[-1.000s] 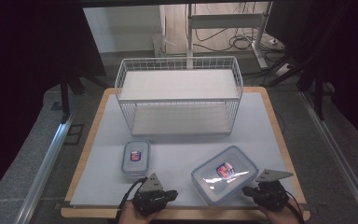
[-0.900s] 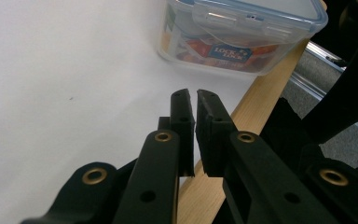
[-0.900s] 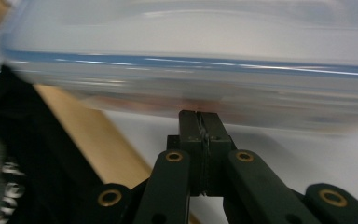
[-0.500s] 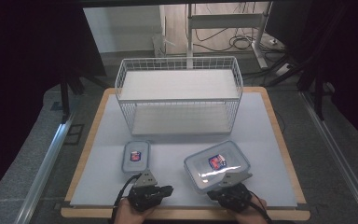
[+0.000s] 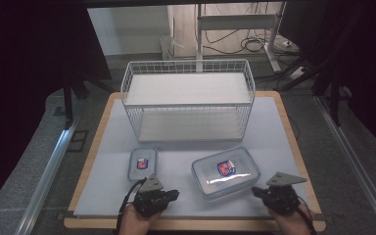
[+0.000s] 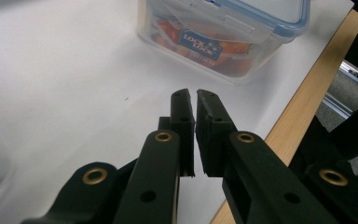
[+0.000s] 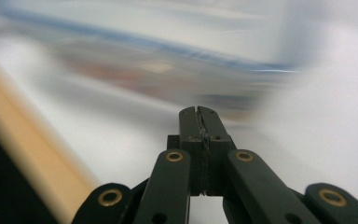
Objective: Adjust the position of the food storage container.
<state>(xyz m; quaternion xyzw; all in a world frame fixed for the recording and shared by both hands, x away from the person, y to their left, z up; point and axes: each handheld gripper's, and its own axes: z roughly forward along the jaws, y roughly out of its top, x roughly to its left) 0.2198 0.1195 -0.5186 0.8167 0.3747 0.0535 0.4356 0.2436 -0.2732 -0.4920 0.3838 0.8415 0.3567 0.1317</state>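
Clear plastic, blue-rimmed: the large container (image 5: 225, 172) sits lid-on at the near right of the white tabletop (image 5: 186, 147), between your two hands, with a red-and-blue label on its lid. It lies slightly askew to the wooden edge.

Small container (image 5: 142, 164), same make, stands to its left, well apart from it and just beyond your left gripper (image 5: 171, 195). It has the same kind of label on its lid.

Left gripper: held low at the near edge, tips pointing right toward the large container. In the left gripper view the jaws stand almost together, a thin slit between the pads, nothing in them. The large container (image 6: 223, 35) lies ahead of the tips, not touching; orange-red contents show through its wall.

Right gripper (image 5: 257, 191): at the near right corner, tips pointing left at the large container's near right corner, close to it. Whether it touches, you cannot tell from above. In the right gripper view the jaws are pressed fully together and hold nothing; the container (image 7: 168, 70) ahead is a blur.

White wire basket (image 5: 188, 100), two-tiered, stands at the far middle of the tabletop, well apart from both containers.

Your hands grip both tools from the bottom edge of the high view.
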